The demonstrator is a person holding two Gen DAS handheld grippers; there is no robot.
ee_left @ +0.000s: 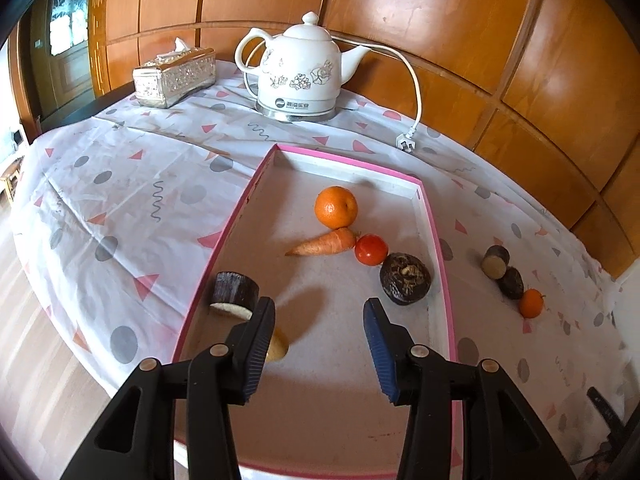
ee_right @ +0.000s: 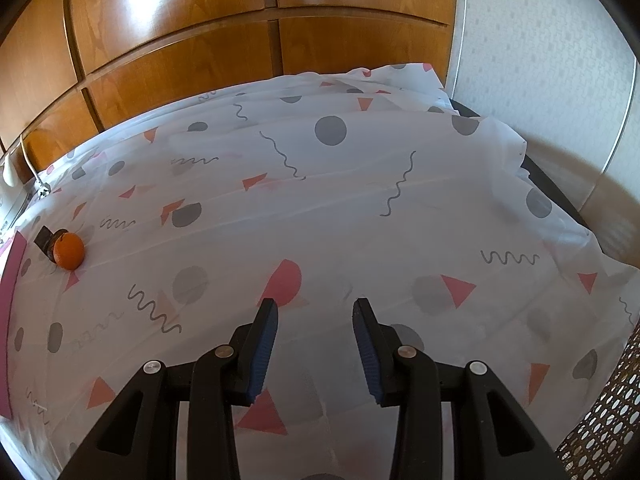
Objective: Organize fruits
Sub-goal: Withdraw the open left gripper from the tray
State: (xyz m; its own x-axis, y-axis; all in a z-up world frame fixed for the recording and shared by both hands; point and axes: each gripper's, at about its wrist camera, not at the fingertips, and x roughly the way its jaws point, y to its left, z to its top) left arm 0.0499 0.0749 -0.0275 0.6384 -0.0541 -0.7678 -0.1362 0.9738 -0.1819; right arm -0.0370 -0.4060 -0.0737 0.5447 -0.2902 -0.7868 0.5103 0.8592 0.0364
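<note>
Left hand-held gripper, jaws wide and empty, over the tray holding an orange; right hand-held gripper, likewise parted and empty, above the bench.

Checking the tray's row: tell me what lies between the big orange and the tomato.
In the left wrist view, the carrot's thick end lies between the orange and the tomato.

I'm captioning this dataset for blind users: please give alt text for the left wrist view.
An open black claw hovers over a pink-rimmed shallow tray holding a round orange, a carrot, a red tomato and dark sugarcane pieces; a white ceramic kettle stands behind.
</note>
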